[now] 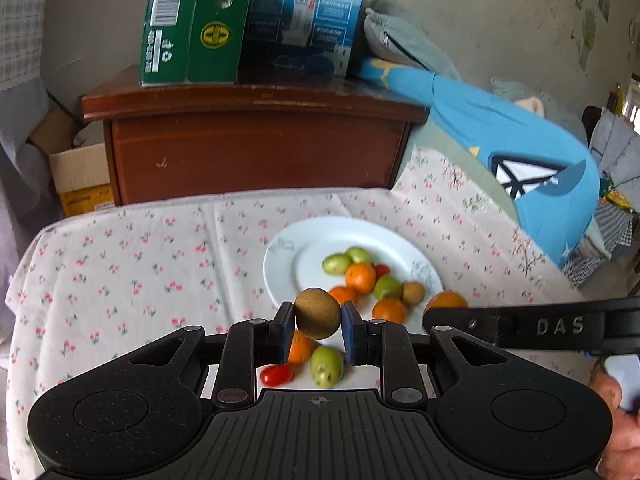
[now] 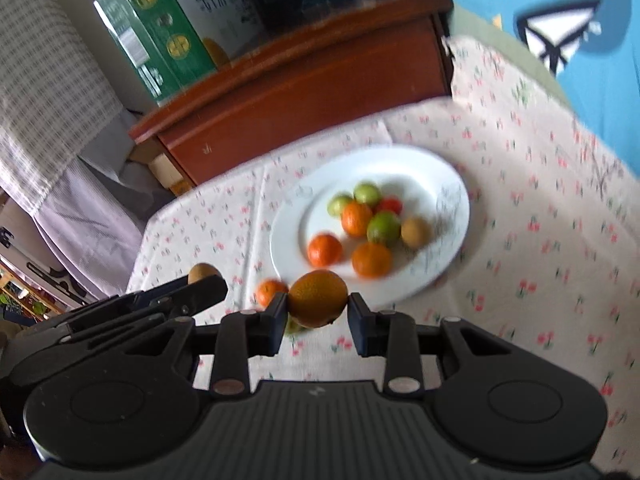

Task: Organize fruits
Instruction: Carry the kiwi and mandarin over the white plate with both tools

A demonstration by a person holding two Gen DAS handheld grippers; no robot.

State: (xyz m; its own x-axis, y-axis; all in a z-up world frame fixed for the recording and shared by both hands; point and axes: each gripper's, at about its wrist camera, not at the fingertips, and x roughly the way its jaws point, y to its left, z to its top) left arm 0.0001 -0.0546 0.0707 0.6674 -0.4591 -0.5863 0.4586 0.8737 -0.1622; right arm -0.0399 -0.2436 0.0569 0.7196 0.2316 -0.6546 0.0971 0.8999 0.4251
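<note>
A table under a cherry-print cloth [image 1: 120,264] spreads out ahead of and below both sets of jaws, and past its far edge, well beyond the fingertips, stands a dark wooden cabinet [image 1: 256,148] carrying a green carton [image 1: 188,24] and a blue carton [image 1: 304,16]. On the cloth, ahead of the jaws and lower than them, sits a white plate [image 2: 432,172] holding several small oranges, green fruits, a red tomato and one brown kiwi near its right rim. The left gripper [image 1: 318,326] has its jaws closed on a brown kiwi [image 1: 318,314], both blue pads pressed to its sides, the fruit raised clear of the cloth. Directly beneath those jaws lie a loose orange [image 1: 299,348], a green fruit [image 1: 327,366] and a red tomato [image 1: 277,375] on the cloth. The right gripper [image 2: 318,316] clamps a larger orange [image 2: 318,298] between its pads, likewise off the table, with the plate's near rim just ahead of its tips. To the left of its jaws, a small orange [image 2: 270,292] rests on the cloth.
</note>
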